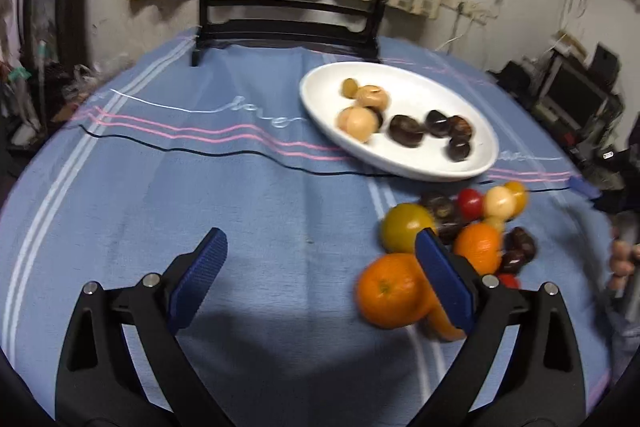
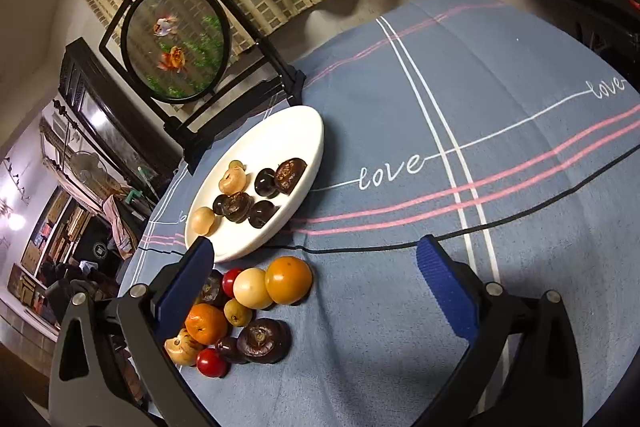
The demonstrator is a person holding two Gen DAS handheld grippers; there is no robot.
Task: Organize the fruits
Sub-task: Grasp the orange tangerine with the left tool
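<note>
Both tools gaping, nothing held; loose fruit heaped on the blue striped cloth surface (image 2: 400, 307) beside the white oval ceramic plate (image 2: 312, 131).

Left tool (image 1: 320, 279) stands with jaws apart over bare cloth, its right finger just beside the large round orange (image 1: 388, 291): probably firm, smooth, apt to roll, so best pinched across its middle. Right tool (image 2: 316, 291), jaws apart, flanks the small glossy red tomato (image 2: 211, 363), likely soft and needing gentle pressure.

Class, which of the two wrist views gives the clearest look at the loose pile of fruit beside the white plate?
The right wrist view: the pile lies sharp there, each fruit distinct, only its left edge hidden by a finger. In the left wrist view the pile is motion-blurred and a finger covers its middle.
</note>
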